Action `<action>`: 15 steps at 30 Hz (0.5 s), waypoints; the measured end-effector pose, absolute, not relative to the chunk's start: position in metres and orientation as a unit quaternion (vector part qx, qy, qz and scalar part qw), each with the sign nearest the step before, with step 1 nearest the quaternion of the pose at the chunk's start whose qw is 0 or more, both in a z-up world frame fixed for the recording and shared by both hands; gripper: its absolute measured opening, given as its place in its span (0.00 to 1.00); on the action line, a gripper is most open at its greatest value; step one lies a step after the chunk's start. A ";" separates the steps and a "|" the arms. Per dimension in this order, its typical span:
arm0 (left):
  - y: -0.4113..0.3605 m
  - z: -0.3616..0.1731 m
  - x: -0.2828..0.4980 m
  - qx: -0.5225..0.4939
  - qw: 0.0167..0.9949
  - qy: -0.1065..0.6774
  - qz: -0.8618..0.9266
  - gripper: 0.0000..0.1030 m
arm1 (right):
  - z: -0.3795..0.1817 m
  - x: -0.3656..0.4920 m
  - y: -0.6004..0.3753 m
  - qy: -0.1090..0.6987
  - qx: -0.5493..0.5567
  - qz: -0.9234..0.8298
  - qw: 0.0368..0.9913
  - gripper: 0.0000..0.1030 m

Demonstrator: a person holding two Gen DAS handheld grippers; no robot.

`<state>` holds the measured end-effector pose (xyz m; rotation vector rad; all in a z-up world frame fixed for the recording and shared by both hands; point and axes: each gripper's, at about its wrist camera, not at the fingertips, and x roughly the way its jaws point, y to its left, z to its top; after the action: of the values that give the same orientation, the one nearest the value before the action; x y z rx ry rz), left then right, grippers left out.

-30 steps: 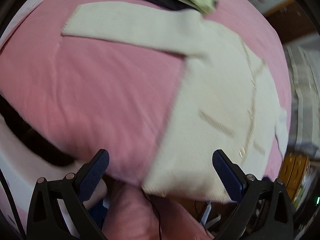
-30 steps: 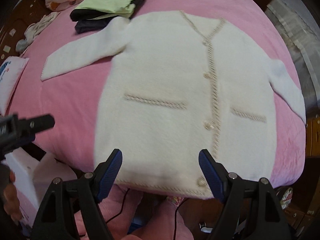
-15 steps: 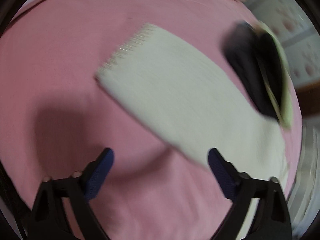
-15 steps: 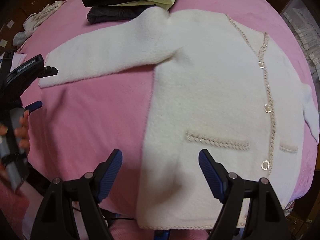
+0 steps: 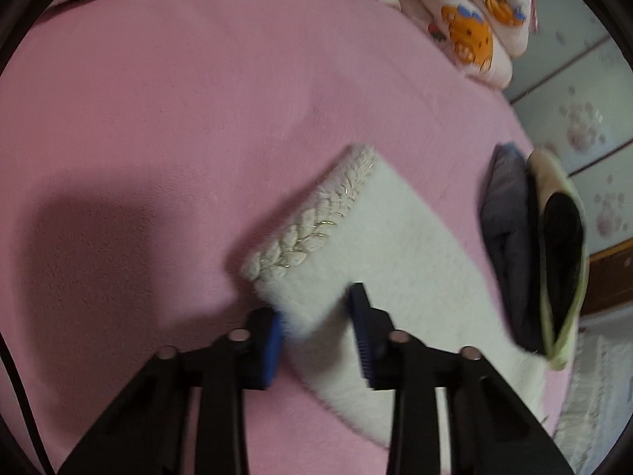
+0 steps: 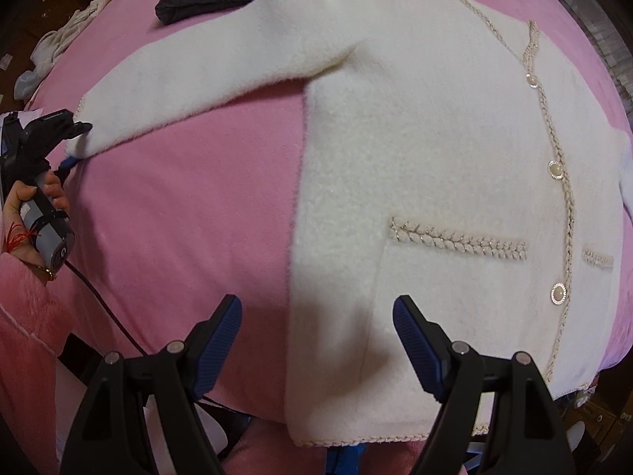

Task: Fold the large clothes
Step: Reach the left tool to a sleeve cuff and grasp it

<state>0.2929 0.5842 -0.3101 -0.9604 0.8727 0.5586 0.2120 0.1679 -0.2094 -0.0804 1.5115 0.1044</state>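
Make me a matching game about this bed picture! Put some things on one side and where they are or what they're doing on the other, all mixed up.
Things:
1. left gripper
2. right gripper
3. fluffy white buttoned cardigan
4. folded dark and light-green clothes pile

Places or states:
A. spread flat on the pink bedspread
B. jaws wide apart, nothing between them, above the cardigan's bottom corner
C. stacked near the cardigan's shoulder
D. jaws have just been closing around the sleeve's braided cuff

Pairs: 1-D, 2-B, 3-A, 4-C
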 end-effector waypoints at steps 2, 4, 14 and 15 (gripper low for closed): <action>0.577 -0.302 0.296 -0.438 0.766 0.392 0.259 0.19 | -0.210 0.211 0.162 0.685 -0.033 0.049 0.726 0.77; 0.568 -0.287 0.298 -0.421 0.781 0.377 0.265 0.17 | -0.209 0.212 0.156 0.683 -0.030 0.052 0.728 0.77; 0.457 -0.156 0.303 -0.337 0.878 0.270 0.207 0.15 | -0.196 0.237 0.095 0.662 0.016 0.074 0.746 0.77; 0.443 -0.147 0.303 -0.330 0.883 0.266 0.202 0.15 | -0.193 0.240 0.086 0.658 0.021 0.077 0.749 0.77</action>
<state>0.3030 0.4426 -0.1465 -0.6878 0.5541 0.4206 0.2396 0.0859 -0.1926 0.0463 1.4393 0.1677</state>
